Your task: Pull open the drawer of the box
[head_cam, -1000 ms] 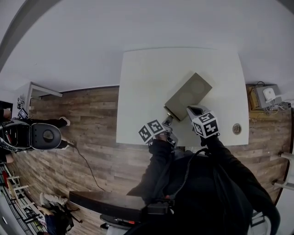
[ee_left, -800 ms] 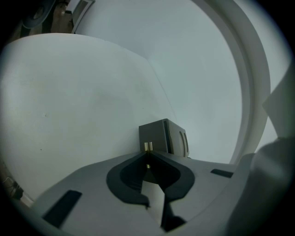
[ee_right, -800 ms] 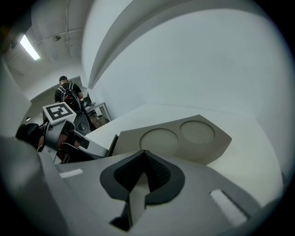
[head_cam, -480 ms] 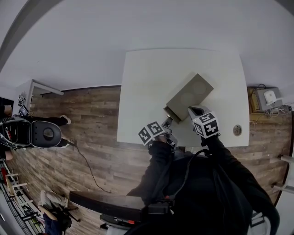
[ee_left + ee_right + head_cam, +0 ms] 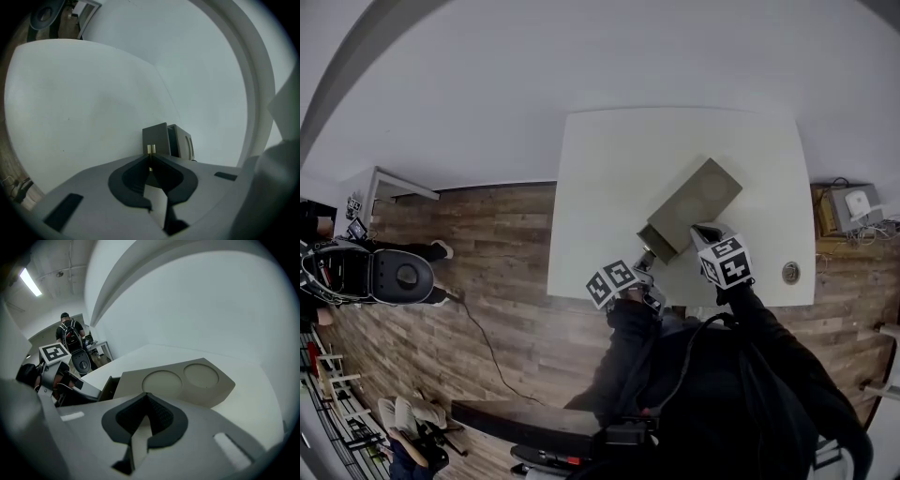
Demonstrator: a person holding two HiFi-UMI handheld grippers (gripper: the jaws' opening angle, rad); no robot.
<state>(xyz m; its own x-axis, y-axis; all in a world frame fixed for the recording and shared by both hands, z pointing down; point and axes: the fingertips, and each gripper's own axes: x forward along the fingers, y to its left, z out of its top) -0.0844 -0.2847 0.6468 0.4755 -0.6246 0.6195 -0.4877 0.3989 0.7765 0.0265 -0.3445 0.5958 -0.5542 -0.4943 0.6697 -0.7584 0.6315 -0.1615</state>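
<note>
1. We see the box (image 5: pixel 692 204) lying at a slant on the white counter (image 5: pixel 609 169), toward its near edge. Its drawer end is turned to the near left.
2. The left claw (image 5: pixel 150 157) is pressed together on the small brass knob (image 5: pixel 150 149) of the drawer (image 5: pixel 155 136) — the knob sits right at the tips, pinched between them.
3. In the left gripper view the drawer's front panel stands a little forward of the box body, which shows just behind it and to its right. In the right gripper view we see a dark gap behind that panel, so the drawer is slightly out.
4. The right claw (image 5: pixel 147 398) has its jaws pressed together with nothing between them. It sits over the near end of the box's top, and the two round hollows (image 5: pixel 161 380) in that top lie just beyond the tips — we cannot tell whether the tips touch the surface.
5. In the head view the two claws are near each other at the drawer end. The left is at the drawer's front and the right is at the near right corner of the box.
6. A wood floor (image 5: pixel 506 244) lies to the left of the counter, and a person (image 5: pixel 70 331) stands far off in the right gripper view.
</note>
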